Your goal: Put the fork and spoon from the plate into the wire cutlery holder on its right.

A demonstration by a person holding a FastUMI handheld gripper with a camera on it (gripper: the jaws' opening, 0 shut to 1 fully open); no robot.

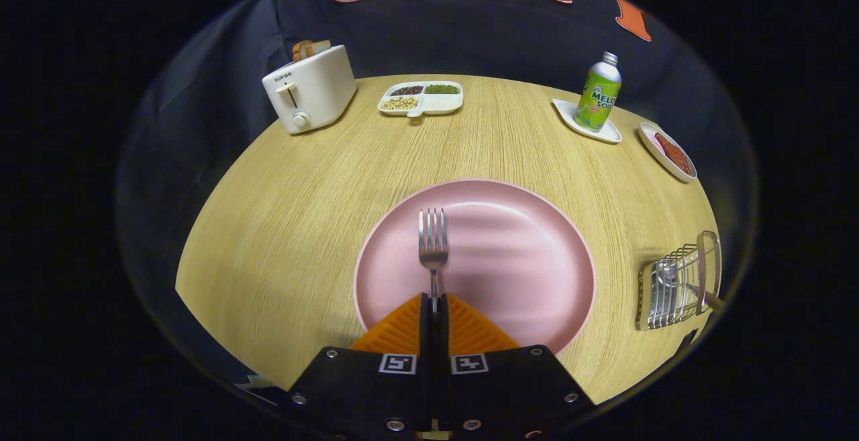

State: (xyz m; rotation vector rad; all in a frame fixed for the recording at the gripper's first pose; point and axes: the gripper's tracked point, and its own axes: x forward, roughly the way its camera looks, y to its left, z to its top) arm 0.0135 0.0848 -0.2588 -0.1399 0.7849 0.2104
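A metal fork [433,243] points away from me over the pink plate [523,260]. Its handle runs back between my two fingers, and my gripper [434,305] is shut on that handle just above the plate's near rim. To the right of the plate, by the table's edge, lies the wire cutlery holder [678,283] with a spoon [668,280] inside it, bowl end toward the plate.
A white toaster [310,88] with bread stands at the far left. A divided white dish [421,98] of beans sits at the back. A green soda bottle [598,92] stands on a white coaster, beside a small dish [668,152] of red food.
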